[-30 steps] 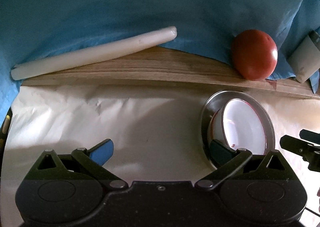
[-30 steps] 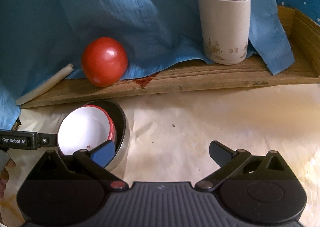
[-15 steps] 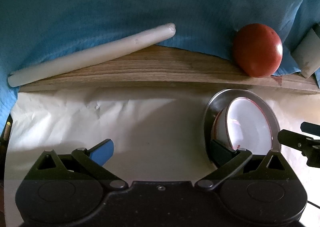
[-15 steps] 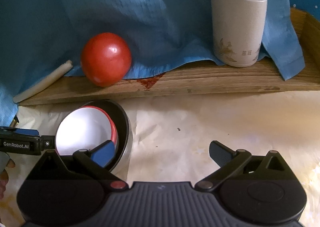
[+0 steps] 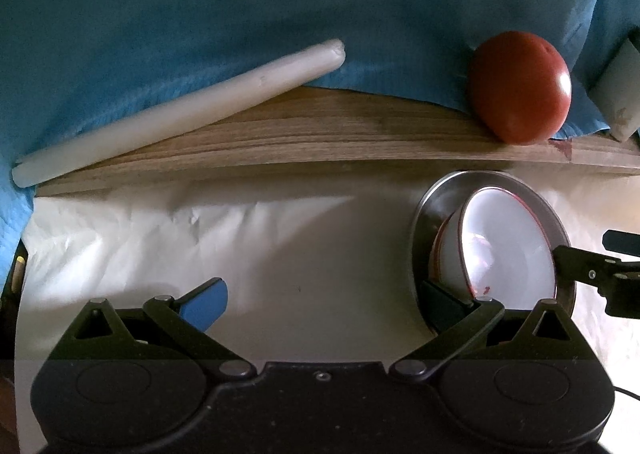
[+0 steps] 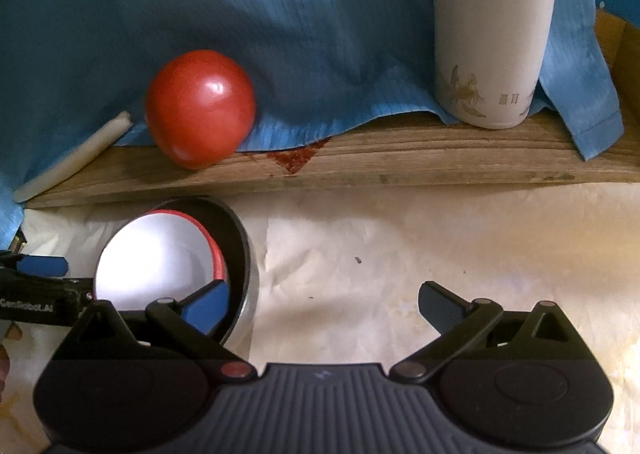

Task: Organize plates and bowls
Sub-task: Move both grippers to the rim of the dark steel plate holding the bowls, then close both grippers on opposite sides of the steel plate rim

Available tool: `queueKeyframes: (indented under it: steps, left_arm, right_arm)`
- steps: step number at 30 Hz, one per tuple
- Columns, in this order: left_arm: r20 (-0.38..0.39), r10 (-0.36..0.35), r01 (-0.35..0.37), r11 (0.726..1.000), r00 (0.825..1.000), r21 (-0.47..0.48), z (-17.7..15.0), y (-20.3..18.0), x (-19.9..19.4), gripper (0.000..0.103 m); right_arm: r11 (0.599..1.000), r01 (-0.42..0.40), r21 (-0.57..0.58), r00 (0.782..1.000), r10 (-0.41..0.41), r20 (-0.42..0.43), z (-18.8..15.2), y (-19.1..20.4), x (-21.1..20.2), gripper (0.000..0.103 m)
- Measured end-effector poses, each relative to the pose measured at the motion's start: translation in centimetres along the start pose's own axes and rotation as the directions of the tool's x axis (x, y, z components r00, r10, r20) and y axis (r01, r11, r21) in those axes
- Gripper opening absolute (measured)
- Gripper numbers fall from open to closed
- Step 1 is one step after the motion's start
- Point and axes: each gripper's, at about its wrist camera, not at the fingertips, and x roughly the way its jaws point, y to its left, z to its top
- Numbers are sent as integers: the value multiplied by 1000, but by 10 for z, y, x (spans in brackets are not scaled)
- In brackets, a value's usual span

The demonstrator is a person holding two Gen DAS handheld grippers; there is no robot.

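My left claw (image 5: pixel 322 300) stood wide open with nothing between its fingers. The white bowl (image 5: pixel 506 244) with the red rim sat tilted inside the steel bowl (image 5: pixel 434 200), and both lay just ahead of my left claw's right finger (image 5: pixel 444 304), whose dark tip overlapped the steel bowl's near edge; I could not tell whether it touched. The blue pad of the other left finger (image 5: pixel 204 302) hung over bare pale paper (image 5: pixel 280 254), well apart from the bowls.

My right claw (image 6: pixel 322 304) was also spread wide and gripped nothing. From it, the same nested pair lay ahead and to the left: the white bowl (image 6: pixel 160 258) leaned inside the steel bowl (image 6: pixel 244 250), and the blue pad of my right claw's left finger (image 6: pixel 208 308) reached in over the steel bowl's near rim, close beside the white bowl. Its right finger (image 6: pixel 442 308) hovered above the paper (image 6: pixel 440 234), away from everything.

Beyond the bowls ran a wooden ledge (image 6: pixel 400 158). On it, ahead of my right claw, rested a red tomato (image 6: pixel 200 108) directly behind the bowls, a white cylinder (image 6: pixel 72 160) to the far left, and a pale flask (image 6: pixel 492 42) standing upright to the right. Blue cloth (image 6: pixel 280 14) draped behind them all.
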Motion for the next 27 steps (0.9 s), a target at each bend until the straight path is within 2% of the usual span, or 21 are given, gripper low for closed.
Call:
queueKeyframes:
  steps: [8,10,16,24,27]
  left_arm:
    - [0,-20,20,1000,1000,8,0,-1,-1,99]
    - [0,-27,27,1000,1000,9,0,0,-1,97]
    - [-2,-60,60,998,998,3,0,3,0,87]
    - [6,-102,102,995,995,-10,-3,10,0,75]
    - [10,-138,138,990,990,-23,-5,12,0,64]
  right_arm:
    - [1000,11,-12,1000,-12,-20,2,1,7,102]
    - [1000,10,-16,1000,-10,-23,4,3,9,98]
    - [999,-8,-46,999,6,-36,4,11,13,83]
    - [999,-43,-21,998,42,-45,5,8,15,78]
    - [998,-57,-3,997,57,-48,6,4,14,75]
